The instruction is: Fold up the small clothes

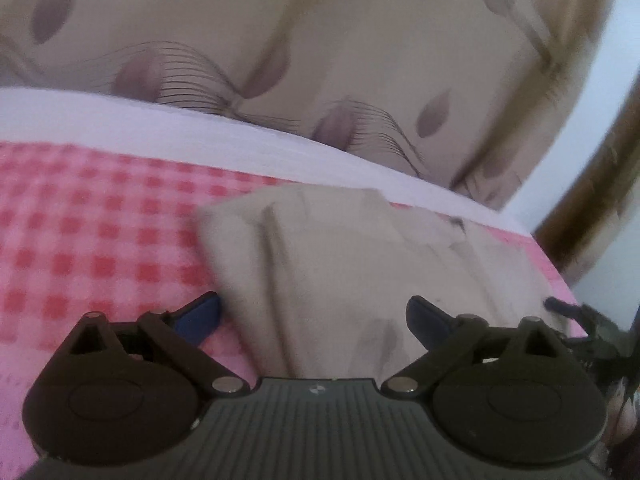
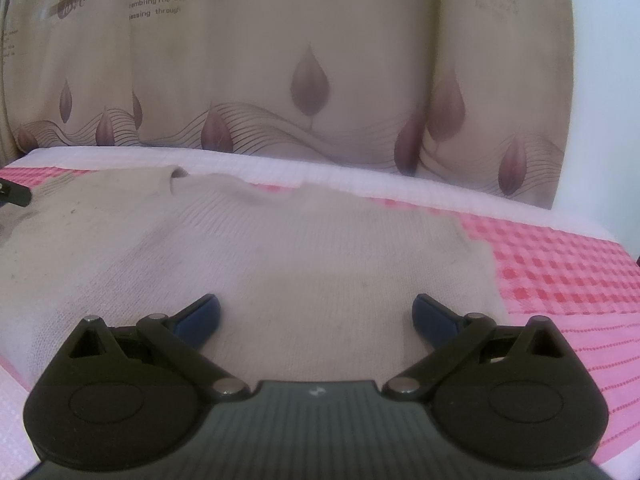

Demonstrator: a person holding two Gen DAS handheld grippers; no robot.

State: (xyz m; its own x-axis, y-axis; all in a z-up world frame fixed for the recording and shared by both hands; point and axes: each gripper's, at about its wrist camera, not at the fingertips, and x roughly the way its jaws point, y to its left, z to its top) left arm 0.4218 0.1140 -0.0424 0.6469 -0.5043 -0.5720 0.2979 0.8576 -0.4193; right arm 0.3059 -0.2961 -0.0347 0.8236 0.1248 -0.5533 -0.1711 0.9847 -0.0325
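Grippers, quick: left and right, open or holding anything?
Left gripper: open, over the beige sweater, gripping nothing.
Right gripper: open, over the sweater, gripping nothing.

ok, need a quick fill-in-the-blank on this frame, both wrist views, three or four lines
1. The beige knit garment lies on a pink-and-red ______ cloth.
2. The right gripper has its fingers ______, with nothing clamped.
3. The curtain behind the bed is printed with ______ shapes.
4. In the left wrist view, the garment's ______ edge is folded up between the left gripper fingers.

Missing words: checked; open; leaf; left
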